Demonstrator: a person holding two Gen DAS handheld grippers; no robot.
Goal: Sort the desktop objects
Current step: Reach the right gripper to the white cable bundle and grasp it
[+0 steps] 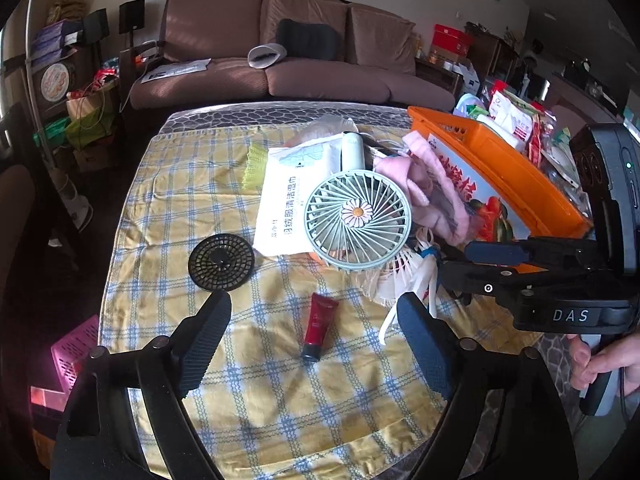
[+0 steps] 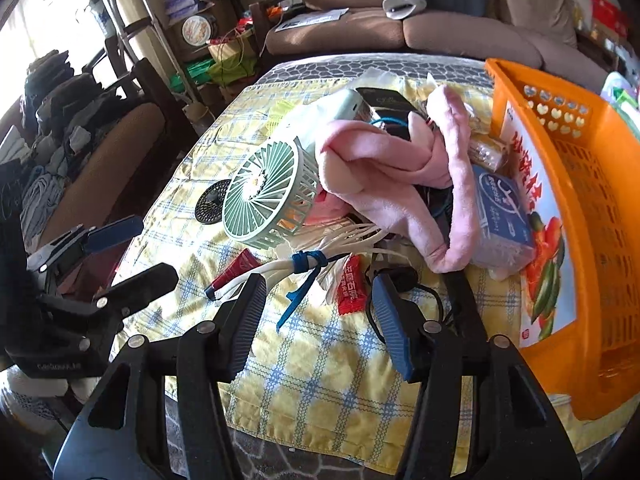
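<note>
A pile of desktop objects lies on a yellow checked cloth [image 1: 168, 208]. A green handheld fan [image 1: 357, 220] with a daisy centre leans on a white wipes packet [image 1: 288, 208] and a pink cloth [image 1: 424, 192]. A red tube [image 1: 319, 326] lies between the open fingers of my left gripper [image 1: 316, 320], which hovers above it, empty. A black round disc [image 1: 221, 262] lies to the left. My right gripper [image 2: 318, 312] is open and empty over a red snack packet [image 2: 351, 290] and a white cable bundle [image 2: 320, 256] tied with blue. It also shows in the left wrist view [image 1: 472, 260].
An orange basket [image 2: 580, 184] stands at the table's right, holding a printed box [image 2: 540, 240]. A blue tissue pack [image 2: 502, 208] lies beside it. A pink basket [image 1: 74, 352] sits on the floor at the left. A brown sofa [image 1: 280, 52] is behind the table.
</note>
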